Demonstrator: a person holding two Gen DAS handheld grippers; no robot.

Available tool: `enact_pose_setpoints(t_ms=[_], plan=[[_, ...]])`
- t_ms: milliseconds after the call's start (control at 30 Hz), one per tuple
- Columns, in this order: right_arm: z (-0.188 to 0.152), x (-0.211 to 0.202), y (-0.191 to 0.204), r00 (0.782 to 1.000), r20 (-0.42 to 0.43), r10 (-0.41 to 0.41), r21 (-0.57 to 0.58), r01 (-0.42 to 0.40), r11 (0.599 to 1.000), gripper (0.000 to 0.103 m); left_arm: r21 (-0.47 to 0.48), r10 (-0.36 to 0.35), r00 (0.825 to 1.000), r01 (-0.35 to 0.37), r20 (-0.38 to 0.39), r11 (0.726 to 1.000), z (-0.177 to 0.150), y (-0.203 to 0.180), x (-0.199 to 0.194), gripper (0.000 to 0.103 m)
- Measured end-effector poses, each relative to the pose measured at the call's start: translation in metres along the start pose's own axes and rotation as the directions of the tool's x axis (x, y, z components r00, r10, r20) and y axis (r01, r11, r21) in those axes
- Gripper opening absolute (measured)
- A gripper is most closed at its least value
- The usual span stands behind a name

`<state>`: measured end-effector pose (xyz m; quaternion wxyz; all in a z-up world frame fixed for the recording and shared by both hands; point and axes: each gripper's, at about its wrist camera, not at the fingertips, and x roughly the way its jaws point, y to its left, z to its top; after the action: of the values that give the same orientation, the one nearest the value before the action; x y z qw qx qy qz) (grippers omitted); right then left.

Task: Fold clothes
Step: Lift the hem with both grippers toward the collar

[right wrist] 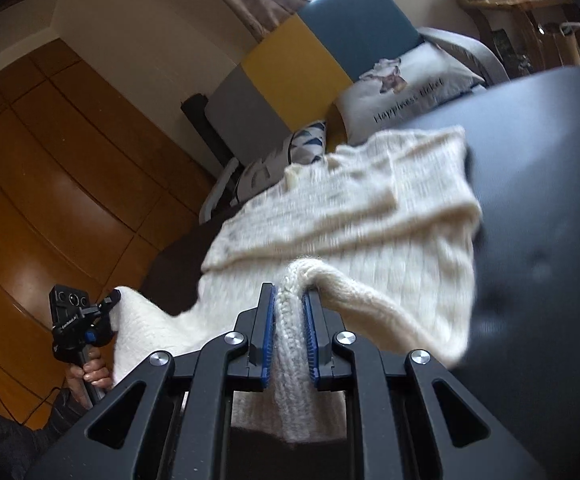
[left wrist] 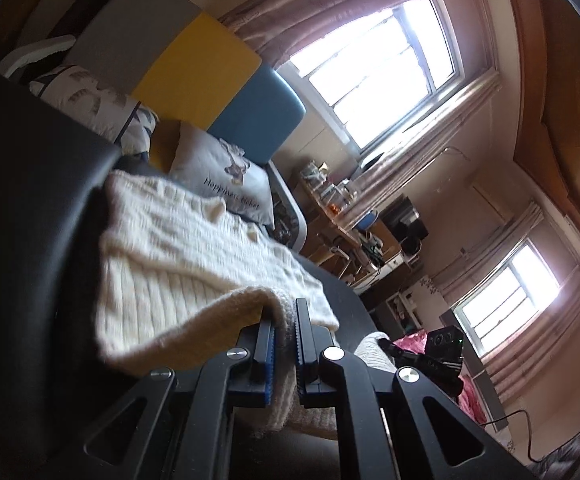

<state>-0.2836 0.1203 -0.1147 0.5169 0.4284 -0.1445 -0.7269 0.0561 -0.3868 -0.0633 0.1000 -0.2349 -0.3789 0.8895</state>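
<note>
Both my tools, left tool (left wrist: pixel 286 320) and right tool (right wrist: pixel 290 304), clamped on the near edge of the cream knit sweater (right wrist: pixel 349 208), which lies over the dark surface (right wrist: pixel 537 160); fold seemingly just begun, most still spread, blur hides detail

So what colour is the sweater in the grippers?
Cream white sweater, ribbed knit; clearest in the right wrist view.

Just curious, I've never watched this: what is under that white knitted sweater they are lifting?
The white knitted sweater lies on a dark padded surface, bare along its edges. Whatever lies beneath its middle is covered.
</note>
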Motion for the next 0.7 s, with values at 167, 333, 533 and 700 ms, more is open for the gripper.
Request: enact_pose_setpoints(t_ms=[167,333,533,700], plan=[[0.033,0.025,-0.014,0.999,0.027,-0.025,0.04,0.023,0.999,0.015,0.011,0.021,1.0,-0.021,0.012,1.0,0.029,0.01,0.022,0.006],[0.058,0.052,-0.033,0.998,0.009,-0.066,0.067,0.066,0.996,0.015,-0.016,0.034,0.999,-0.034,0.014,0.999,0.053,0.027,0.046,0.006],[0.083,0.067,-0.048,0.995,0.016,-0.094,0.087,0.092,0.992,0.015,-0.039,0.054,0.998,-0.053,0.024,0.998,0.077,0.047,0.069,0.006],[0.103,0.081,-0.054,0.993,0.019,-0.112,0.083,0.111,0.99,0.015,-0.039,0.069,0.997,-0.068,0.029,0.997,0.096,0.059,0.088,0.006]])
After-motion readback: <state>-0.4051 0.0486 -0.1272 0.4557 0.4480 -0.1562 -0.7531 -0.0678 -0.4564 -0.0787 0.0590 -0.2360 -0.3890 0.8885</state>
